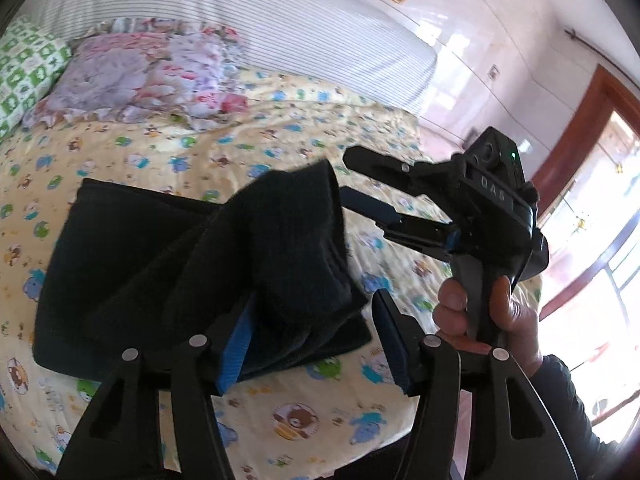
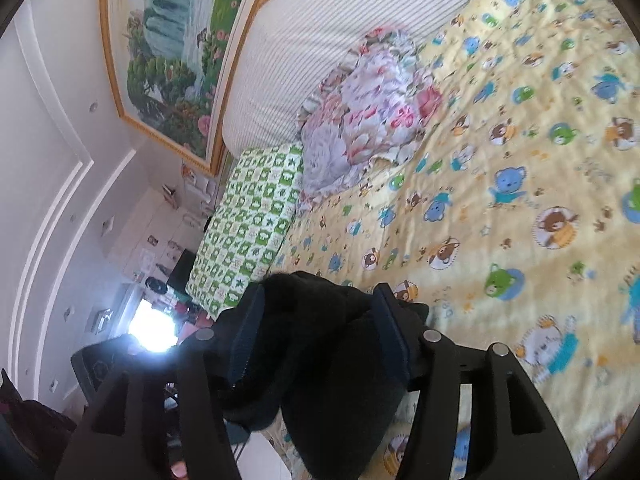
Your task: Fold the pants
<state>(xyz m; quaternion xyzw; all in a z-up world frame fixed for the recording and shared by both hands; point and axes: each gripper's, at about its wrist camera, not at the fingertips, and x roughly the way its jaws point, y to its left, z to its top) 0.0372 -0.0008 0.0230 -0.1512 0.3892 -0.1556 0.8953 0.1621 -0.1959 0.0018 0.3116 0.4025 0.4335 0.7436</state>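
Observation:
The dark pants lie partly folded on the yellow cartoon-print bedspread, with one end lifted in a bunch. My left gripper stands wide open at the lifted fabric's near edge; cloth drapes over its left finger. My right gripper shows in the left wrist view, held in a hand, jaws apart with one finger hidden behind the bunch. In the right wrist view its fingers bracket the dark pants fabric, which fills the gap between the pads.
A floral pillow and a green checked pillow lie at the head of the bed against a striped headboard. A framed painting hangs above. A doorway is to the right.

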